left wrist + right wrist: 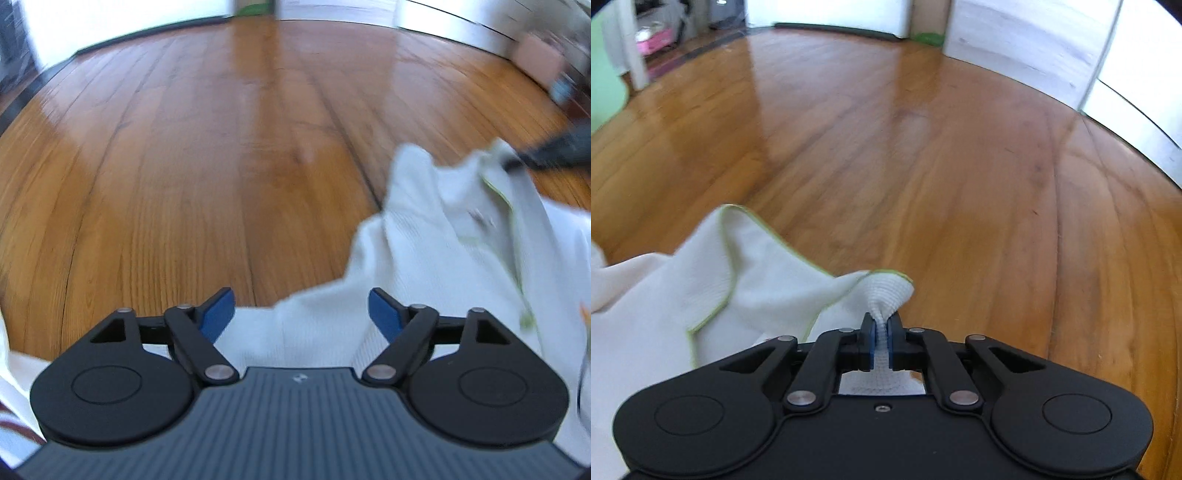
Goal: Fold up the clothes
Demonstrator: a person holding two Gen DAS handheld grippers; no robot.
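The right hand-held gripper [882,334] pinches the white shirt [757,280]; the left hand-held gripper [302,308] gapes above it.

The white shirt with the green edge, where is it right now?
The white shirt hangs over the wooden floor, its corner pinched in the right hand-held gripper; the open left hand-held gripper hovers beside it.

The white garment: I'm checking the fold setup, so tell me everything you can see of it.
The white garment looks like a ribbed or waffle-textured knit with thin lime-green piping along its edges. It is unfolded and rumpled, raised in peaks above the wooden floor. The right gripper is shut on one bunched edge, fabric squeezed between its blue pads. In the left wrist view the cloth lies beneath the open left gripper, which grips nothing. A small orange mark shows near one edge; what it is cannot be told.
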